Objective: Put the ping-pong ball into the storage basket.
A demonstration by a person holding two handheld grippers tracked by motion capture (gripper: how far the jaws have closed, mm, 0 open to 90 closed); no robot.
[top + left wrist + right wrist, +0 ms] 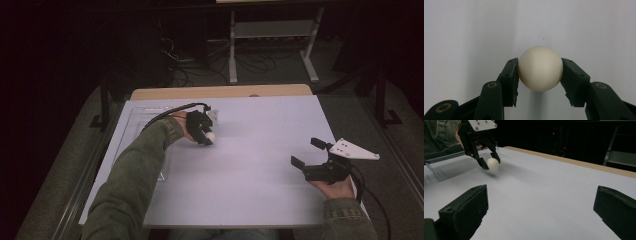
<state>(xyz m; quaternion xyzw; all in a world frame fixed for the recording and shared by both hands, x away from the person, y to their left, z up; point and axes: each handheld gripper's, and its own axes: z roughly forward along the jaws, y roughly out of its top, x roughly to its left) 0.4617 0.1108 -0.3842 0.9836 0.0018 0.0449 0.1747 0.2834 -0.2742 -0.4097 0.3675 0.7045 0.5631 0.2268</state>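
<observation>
So my left gripper [206, 134] has its jaws clamped on the white ball [540, 68], one pad pressing each side, and in the right gripper view the ball hangs just above the white table [250, 165] with its shadow underneath. That's toward the far left of the table, right beside a clear plastic tray [451, 167]. My left forearm stretches out across the table, gripper tilted down. My right gripper [312, 152] sits near the right edge, well apart, jaws wide open with nothing between them, pointed toward the ball
</observation>
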